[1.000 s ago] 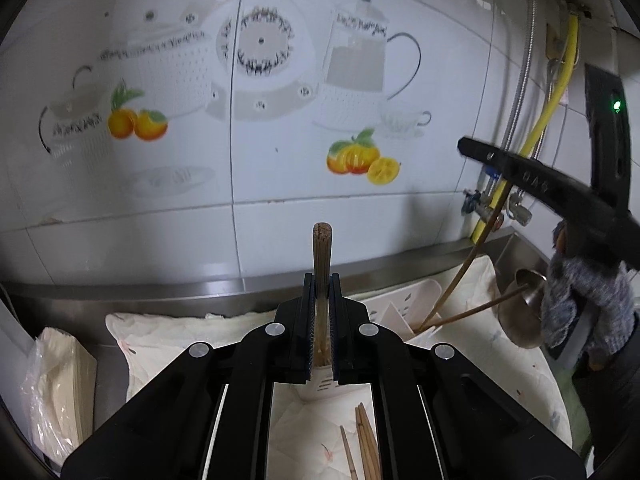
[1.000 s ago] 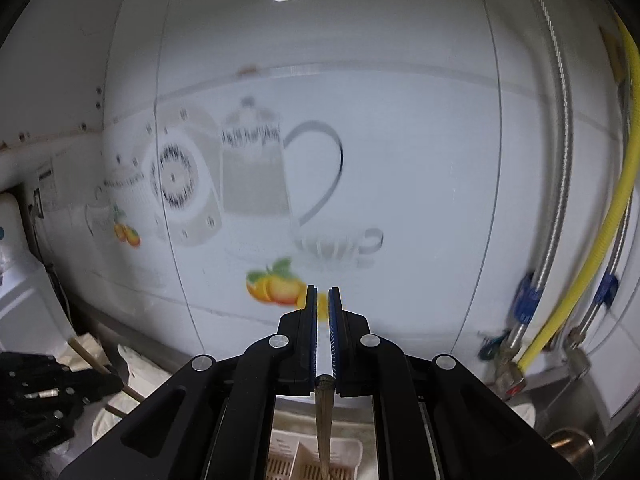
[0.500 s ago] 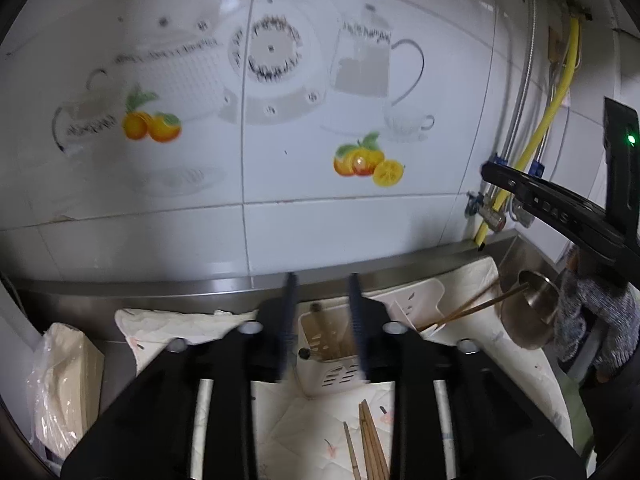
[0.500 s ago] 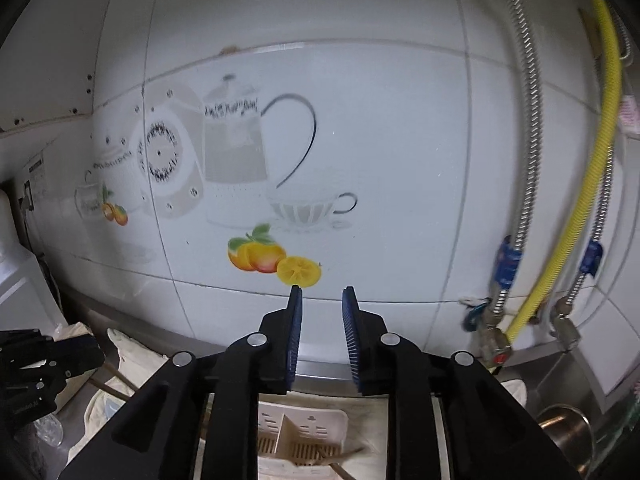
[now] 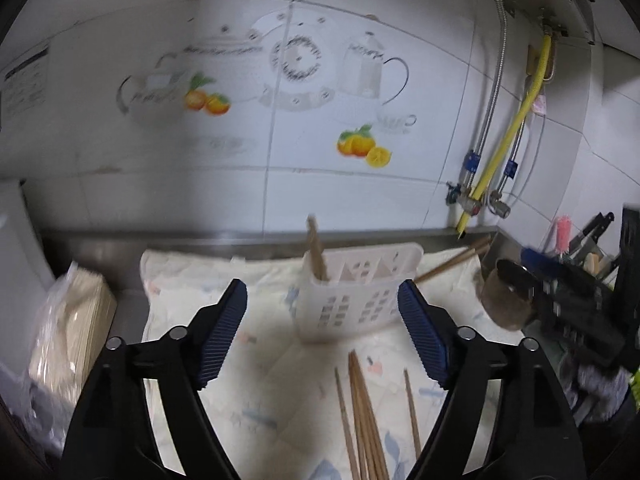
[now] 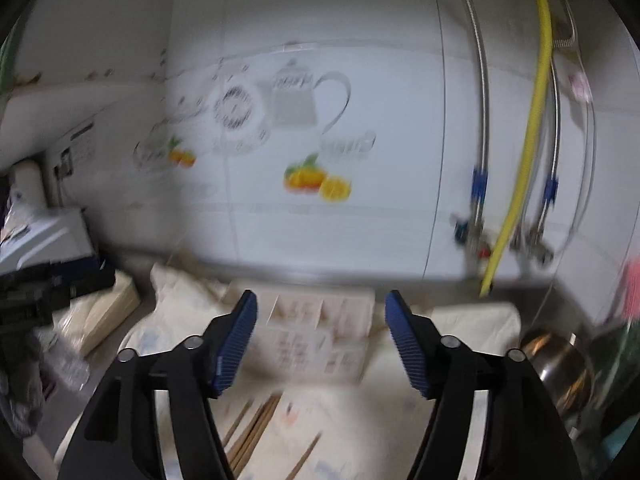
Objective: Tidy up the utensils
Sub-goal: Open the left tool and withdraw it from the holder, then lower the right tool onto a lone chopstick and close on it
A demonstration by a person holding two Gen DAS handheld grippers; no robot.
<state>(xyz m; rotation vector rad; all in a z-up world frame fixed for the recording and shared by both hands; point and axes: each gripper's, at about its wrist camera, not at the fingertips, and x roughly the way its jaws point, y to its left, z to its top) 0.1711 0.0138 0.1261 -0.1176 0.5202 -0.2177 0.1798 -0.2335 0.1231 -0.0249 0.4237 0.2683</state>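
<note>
A white slotted utensil holder [image 5: 360, 284] stands on a pale cloth [image 5: 260, 360] against the tiled wall. A wooden chopstick [image 5: 316, 252] stands in its left slot and more wooden sticks [image 5: 452, 262] lean out to the right. Several loose chopsticks [image 5: 364, 408] lie on the cloth in front. My left gripper [image 5: 322, 328] is open and empty, in front of the holder. My right gripper [image 6: 320, 340] is open and empty; the blurred holder [image 6: 304, 332] sits beyond it, with loose chopsticks [image 6: 252, 432] below. The right gripper also shows in the left wrist view [image 5: 572, 300].
A metal cup [image 5: 508, 300] stands right of the cloth, also in the right wrist view [image 6: 560, 372]. A bagged stack of napkins [image 5: 68, 328] lies at the left. Yellow hose [image 5: 504, 140] and steel pipes run down the wall at the right. Knives and a pink brush [image 5: 564, 236] stand far right.
Both grippers opened and let go of their chopsticks, which now sit in the holder. Both grippers pulled back from the holder and opened wide.
</note>
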